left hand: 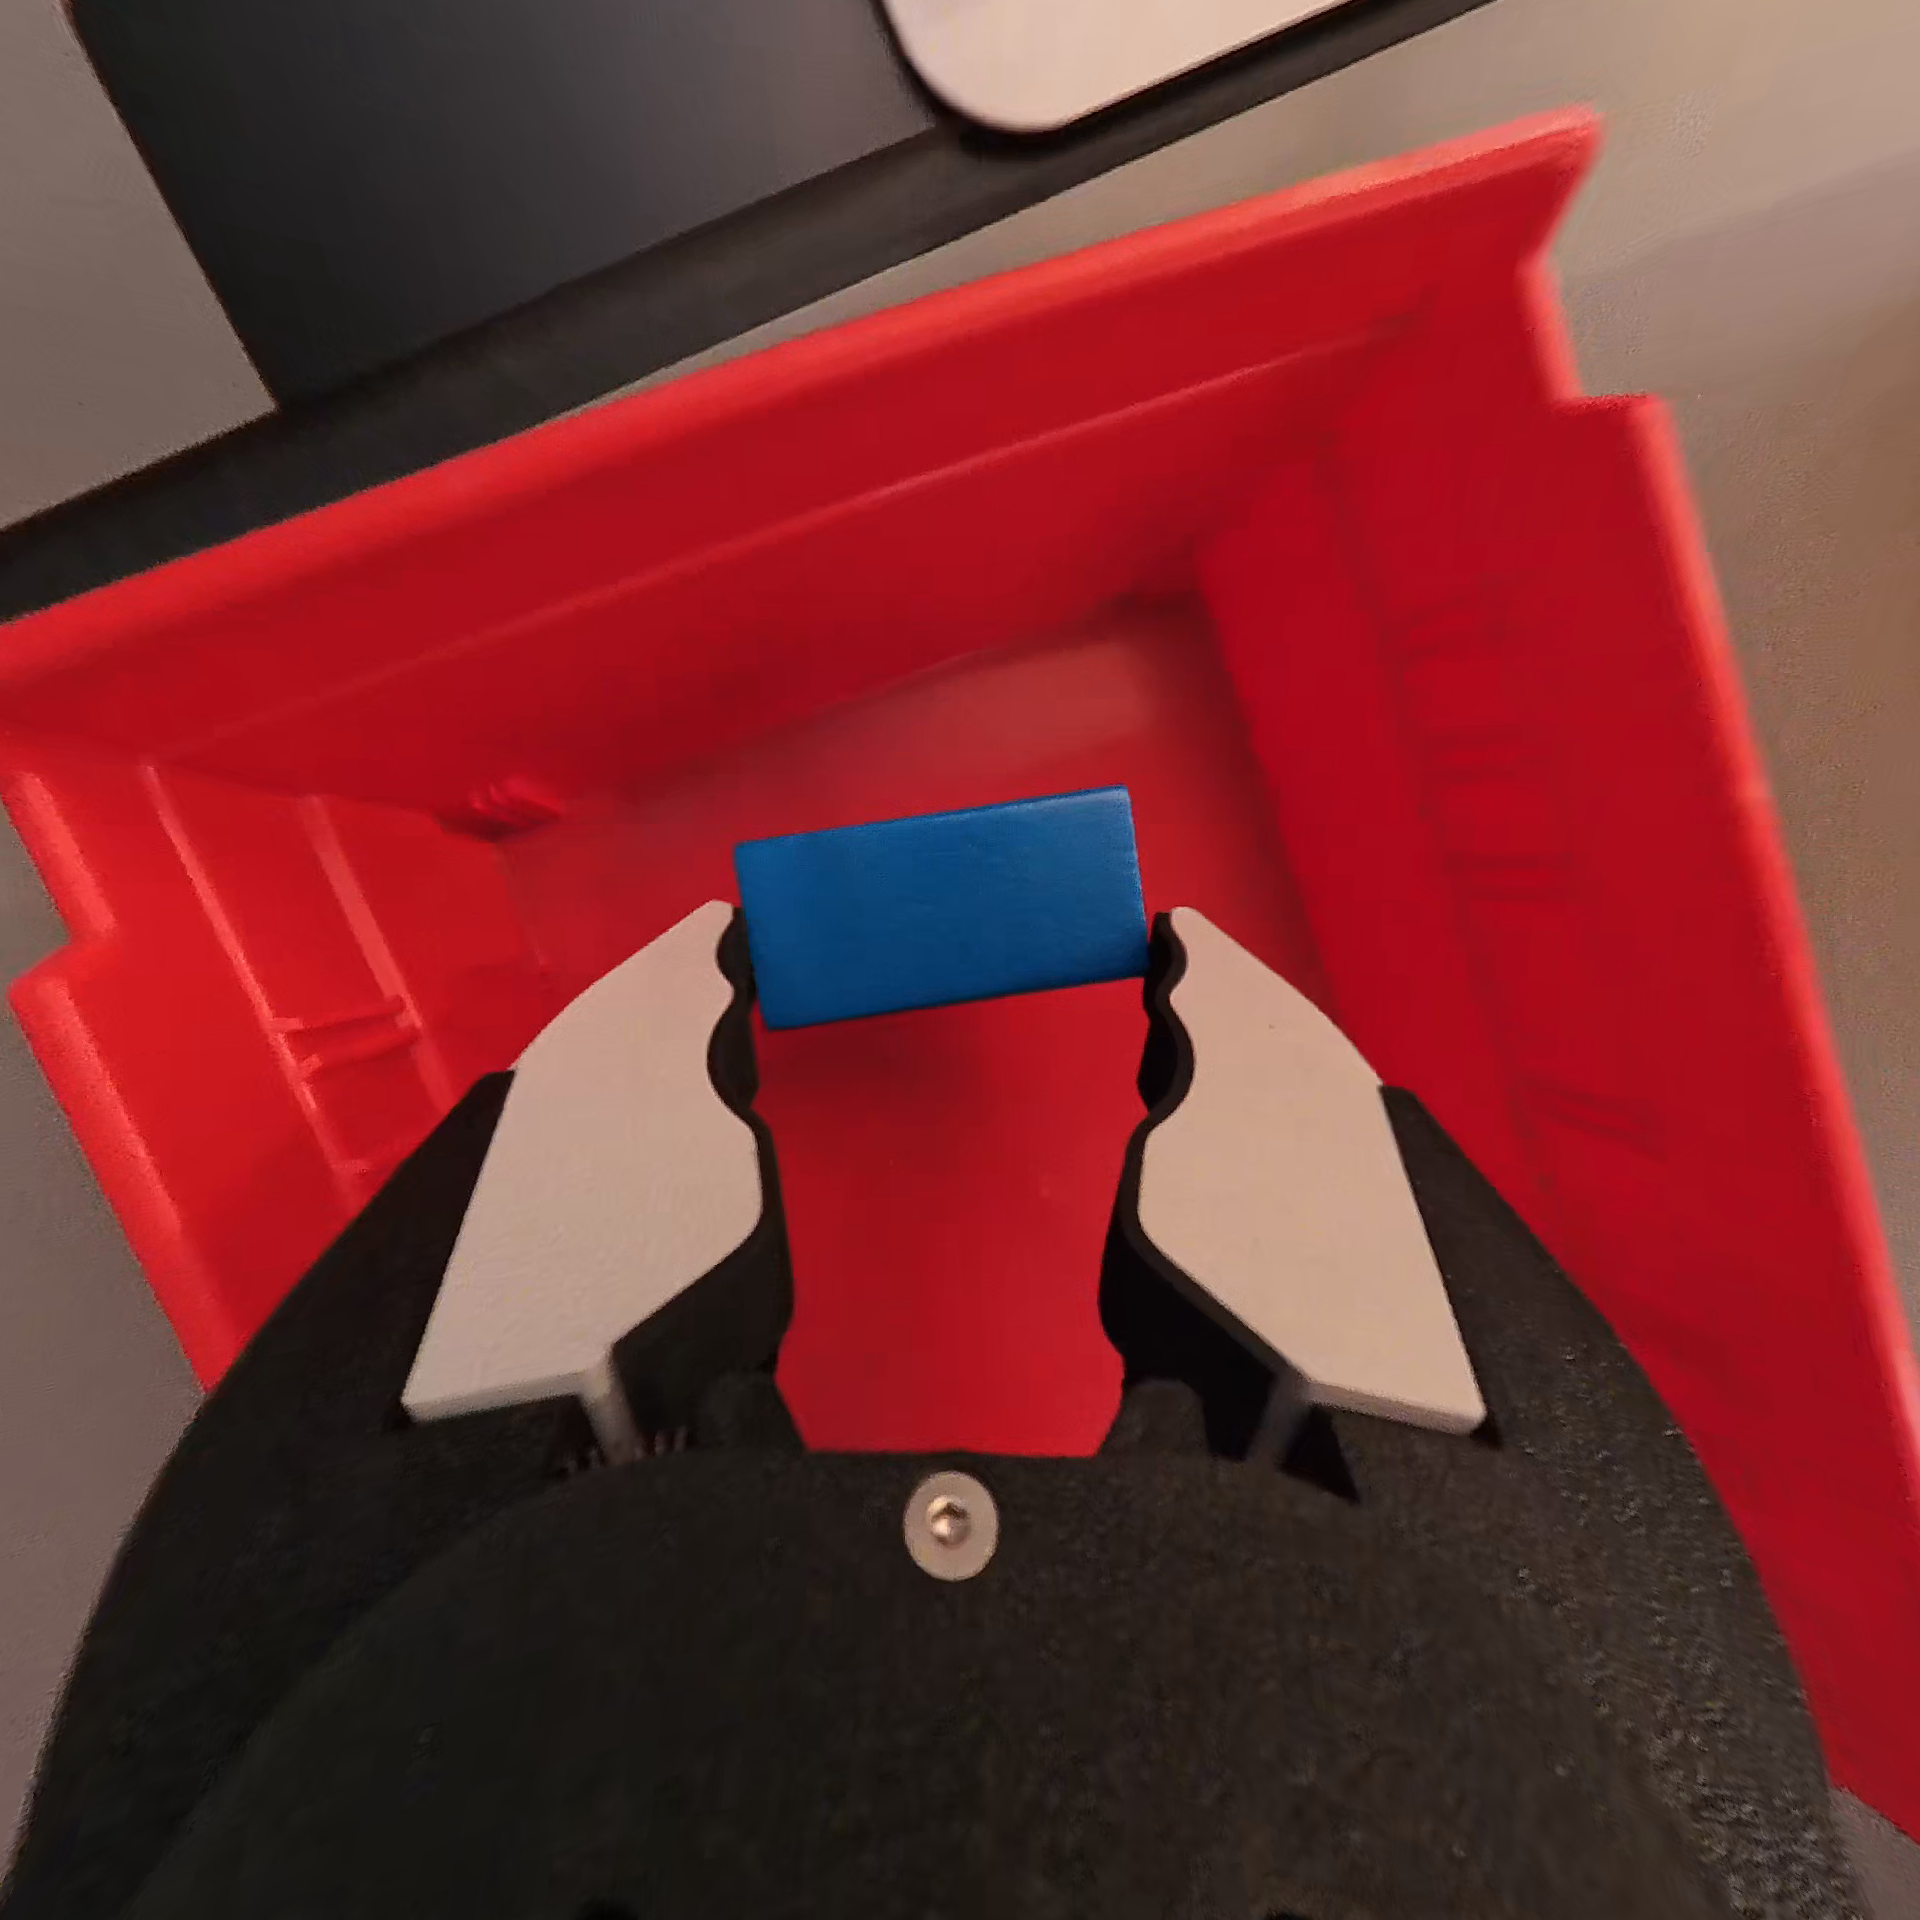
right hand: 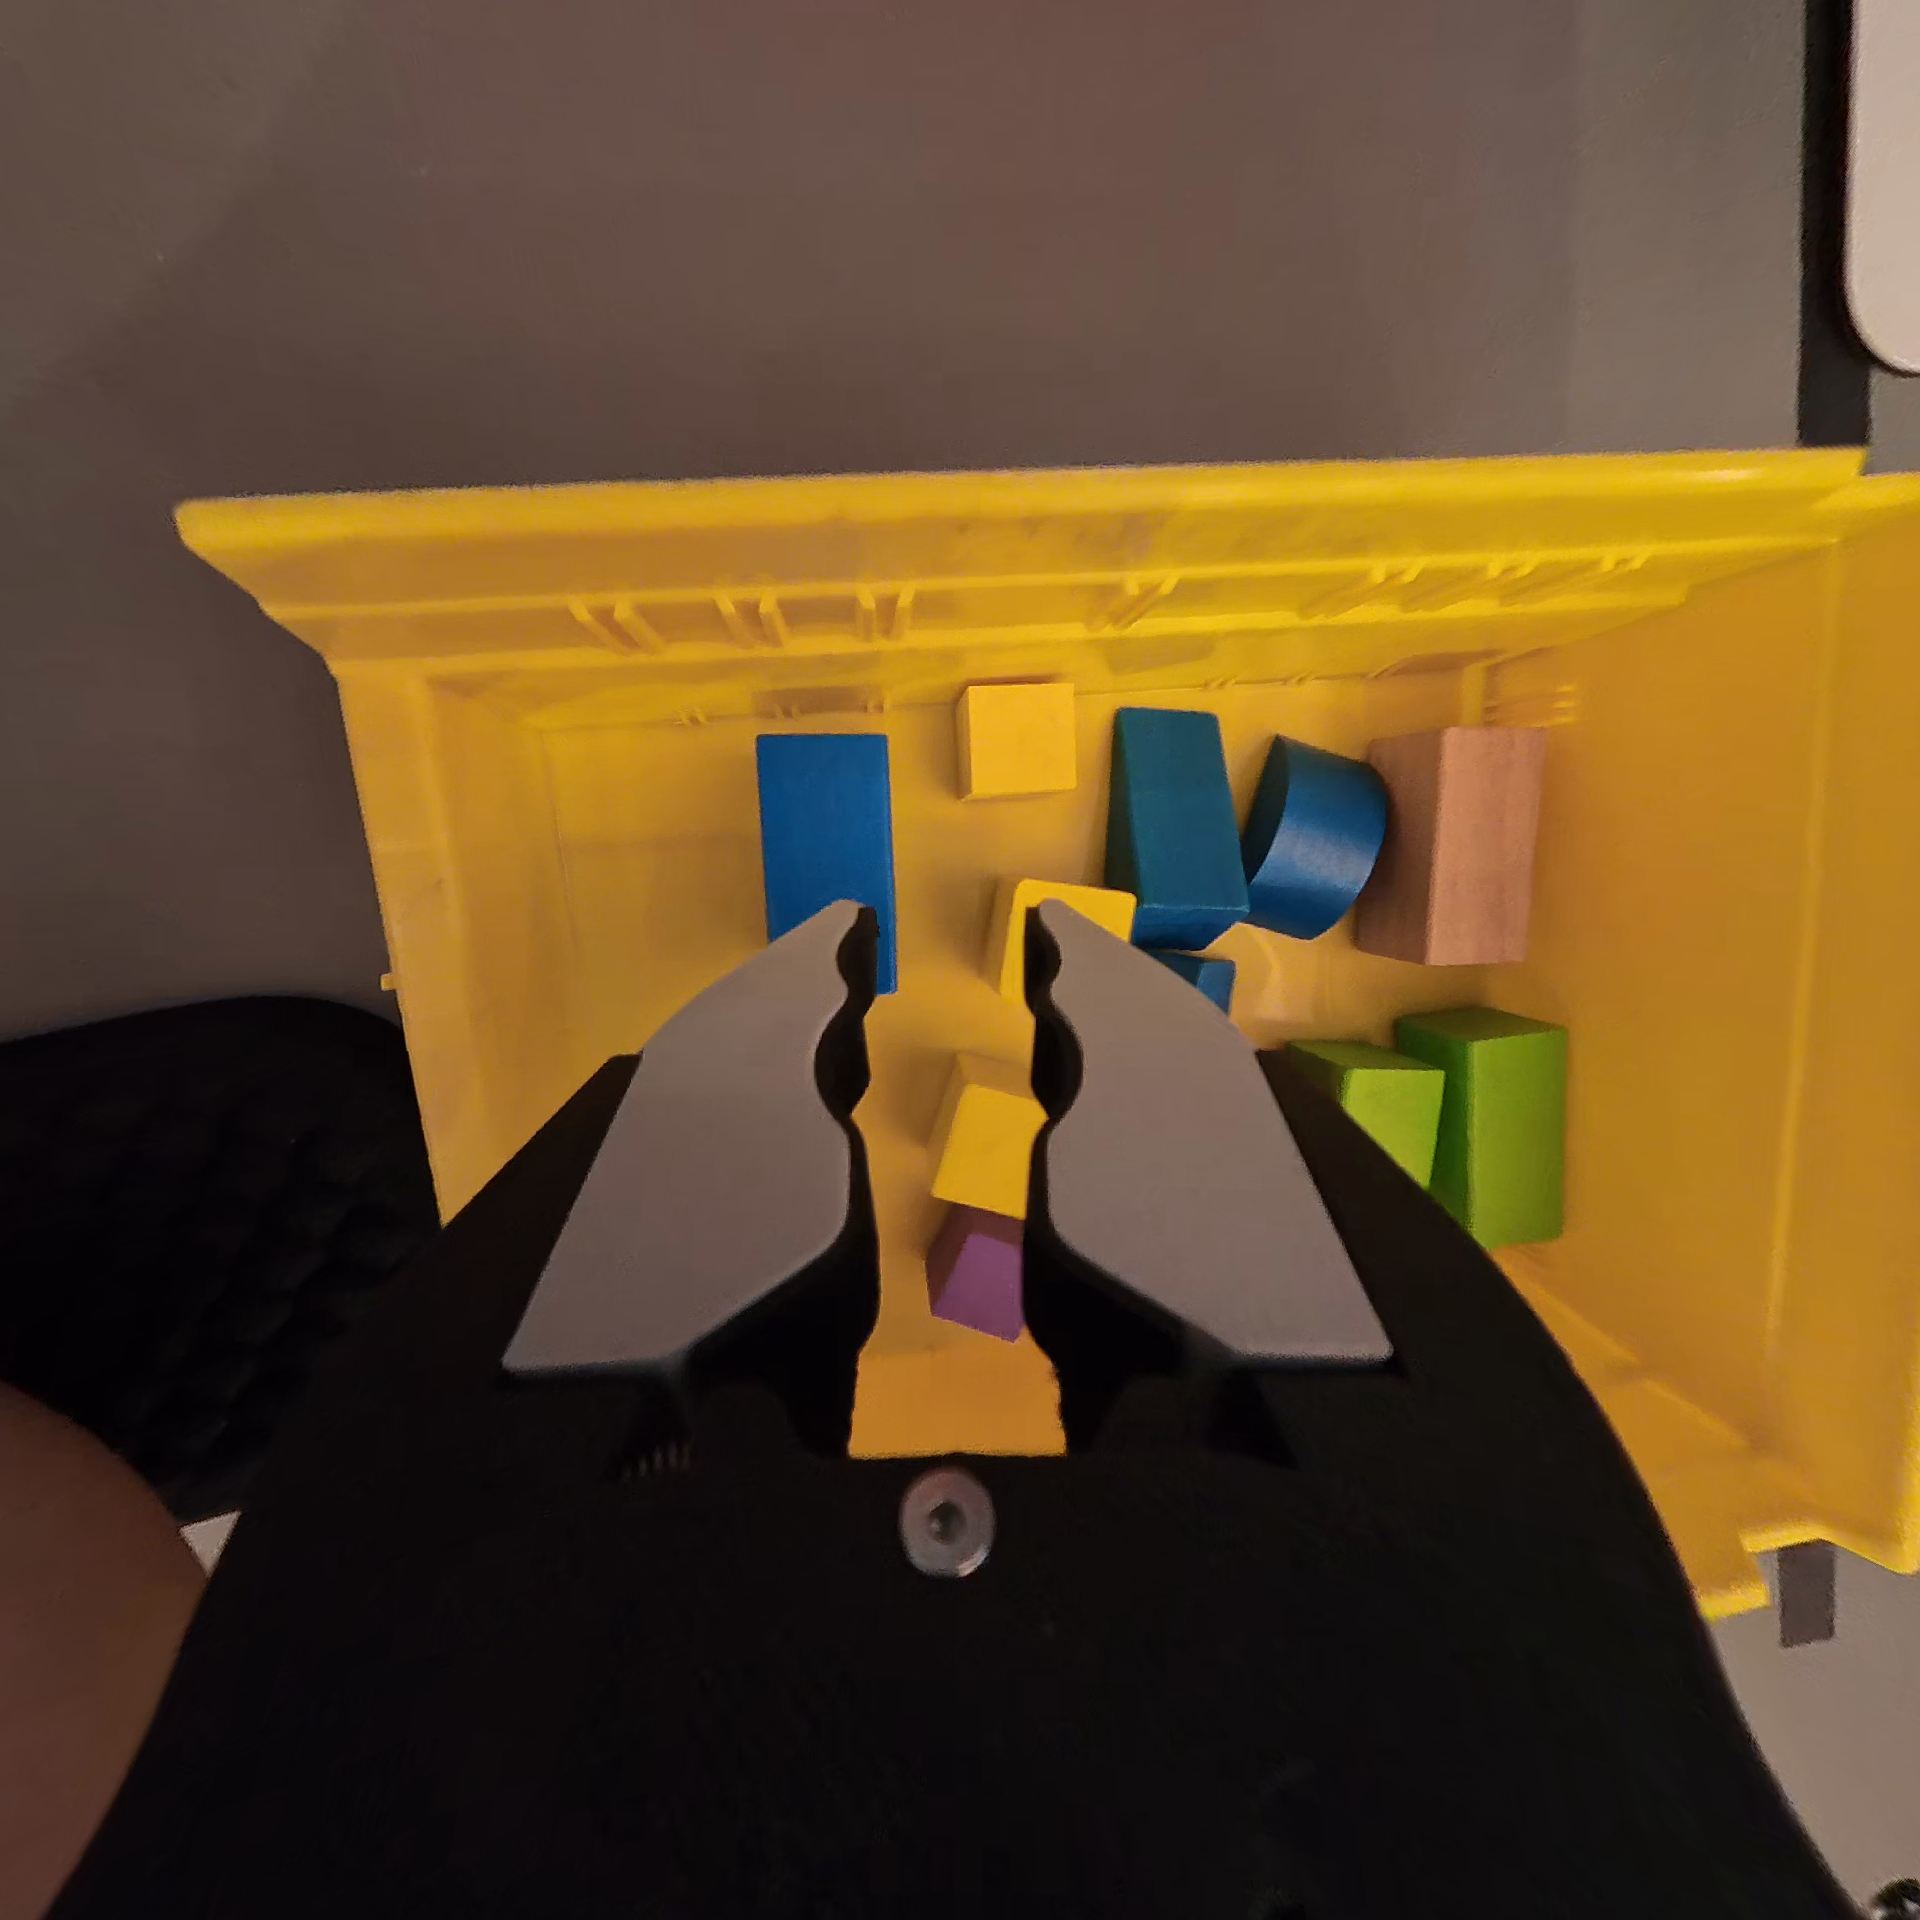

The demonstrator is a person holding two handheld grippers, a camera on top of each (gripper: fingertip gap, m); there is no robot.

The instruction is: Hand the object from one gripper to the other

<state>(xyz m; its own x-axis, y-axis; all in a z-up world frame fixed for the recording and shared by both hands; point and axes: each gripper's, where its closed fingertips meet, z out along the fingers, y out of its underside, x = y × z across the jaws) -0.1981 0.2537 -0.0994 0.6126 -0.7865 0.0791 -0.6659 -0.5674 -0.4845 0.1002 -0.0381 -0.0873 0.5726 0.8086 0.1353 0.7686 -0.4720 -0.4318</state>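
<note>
Left gripper (left hand: 940,940) pinches a blue block (left hand: 940,904) by its two short ends, right at the fingertips, and holds it over the inside of a red bin (left hand: 935,499). Nothing else shows in that bin. Right gripper (right hand: 951,925) holds nothing; its jaws stand a narrow gap apart above a yellow bin (right hand: 1039,540).

Both bins sit on a grey tabletop (right hand: 727,260). Along the yellow bin's far wall lie a long blue block (right hand: 826,831), a yellow cube (right hand: 1016,738), a teal wedge (right hand: 1174,821), a blue half-round (right hand: 1314,842) leaning against the wedge, and a plain wooden block (right hand: 1449,842). Nearer the right side stand two green blocks (right hand: 1455,1112) touching each other. Between the right gripper's fingers show another yellow block (right hand: 982,1143) and, just below it, a small purple block (right hand: 977,1283).
</note>
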